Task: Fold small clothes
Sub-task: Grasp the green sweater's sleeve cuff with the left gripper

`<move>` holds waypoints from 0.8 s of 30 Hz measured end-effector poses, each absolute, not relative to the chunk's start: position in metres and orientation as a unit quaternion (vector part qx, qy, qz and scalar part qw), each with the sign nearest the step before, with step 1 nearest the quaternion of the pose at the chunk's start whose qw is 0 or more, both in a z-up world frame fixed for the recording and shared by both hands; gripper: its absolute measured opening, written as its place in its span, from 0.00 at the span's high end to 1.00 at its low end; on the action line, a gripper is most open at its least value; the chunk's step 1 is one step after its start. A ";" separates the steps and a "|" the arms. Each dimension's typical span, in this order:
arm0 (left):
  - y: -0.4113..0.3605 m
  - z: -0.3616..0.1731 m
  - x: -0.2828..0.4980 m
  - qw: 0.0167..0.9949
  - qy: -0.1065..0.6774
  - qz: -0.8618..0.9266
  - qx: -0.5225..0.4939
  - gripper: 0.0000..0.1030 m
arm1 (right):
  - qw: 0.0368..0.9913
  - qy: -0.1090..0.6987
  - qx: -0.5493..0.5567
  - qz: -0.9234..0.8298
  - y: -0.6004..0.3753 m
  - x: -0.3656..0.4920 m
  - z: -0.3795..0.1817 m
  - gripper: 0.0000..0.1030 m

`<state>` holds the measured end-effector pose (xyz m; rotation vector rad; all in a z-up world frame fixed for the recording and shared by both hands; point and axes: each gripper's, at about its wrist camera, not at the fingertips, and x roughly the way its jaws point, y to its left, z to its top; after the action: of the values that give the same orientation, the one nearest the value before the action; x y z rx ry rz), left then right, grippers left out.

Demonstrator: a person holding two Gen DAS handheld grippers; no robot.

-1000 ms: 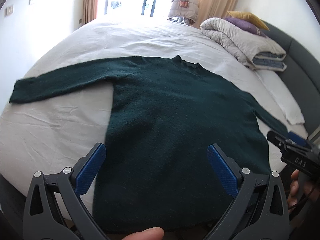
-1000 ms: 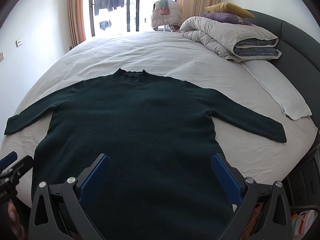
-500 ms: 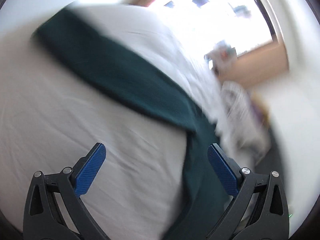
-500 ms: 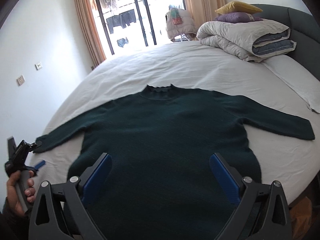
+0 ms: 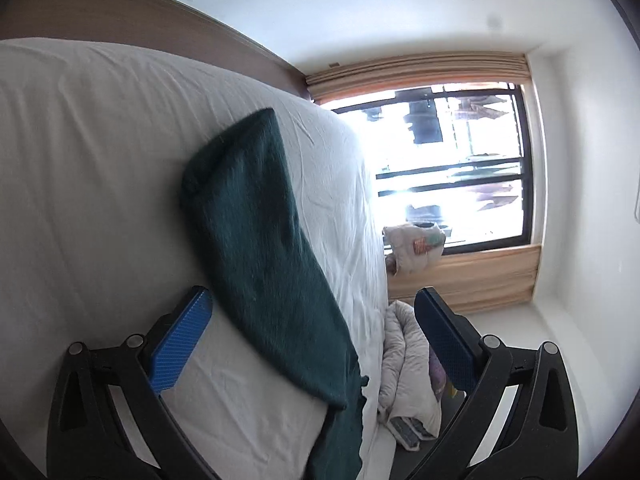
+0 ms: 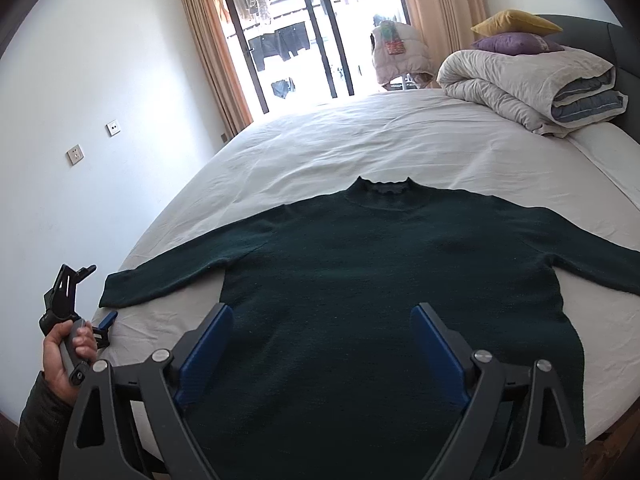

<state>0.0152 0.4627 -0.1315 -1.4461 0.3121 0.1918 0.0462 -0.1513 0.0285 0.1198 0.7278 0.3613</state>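
A dark green sweater (image 6: 392,280) lies flat on the white bed (image 6: 360,140), collar toward the window and sleeves spread out. My right gripper (image 6: 324,346) hovers over its lower body. Its jaws are wide but closing, and nothing is pinched between them. In the right wrist view my left gripper (image 6: 93,298) sits in a hand at the bed's left edge, turned on its side, just left of the left sleeve's cuff (image 6: 116,292). The left wrist view is rolled; there the left gripper (image 5: 316,332) is open, and the sleeve (image 5: 260,248) runs between its fingers unpressed.
A folded grey duvet (image 6: 532,84) with a purple and a yellow pillow on top lies at the bed's far right, against a dark headboard (image 6: 624,48). A pale puffy jacket (image 6: 400,56) hangs by the curtained window. A white wall runs close along the bed's left side.
The left gripper has swung from over the sweater's hem to the left sleeve's cuff and rolled onto its side. The right gripper has shifted a little, its jaws slightly narrower. The sweater lies unmoved.
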 end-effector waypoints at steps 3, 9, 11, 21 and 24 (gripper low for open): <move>0.478 -0.147 0.014 0.718 0.130 0.108 -0.675 0.15 | 0.916 0.353 0.061 0.179 -0.148 0.044 0.029 0.10; 0.489 -0.147 0.032 0.716 0.134 0.125 -0.674 0.32 | 0.915 0.355 0.062 0.181 -0.146 0.045 0.027 0.12; 0.488 -0.149 0.041 0.715 0.133 0.124 -0.675 0.32 | 0.915 0.355 0.061 0.182 -0.144 0.045 0.027 0.13; 0.488 -0.153 0.079 0.740 0.173 0.157 -0.631 0.80 | 0.913 0.360 0.062 0.181 -0.143 0.047 0.022 0.25; 0.479 -0.151 0.094 0.758 0.194 0.166 -0.600 0.92 | 0.908 0.369 0.075 0.181 -0.148 0.055 0.020 0.29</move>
<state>0.0941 0.4792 -0.1512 -1.3076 0.4224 0.3618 0.0548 -0.1477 0.0195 0.1544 0.7620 0.3735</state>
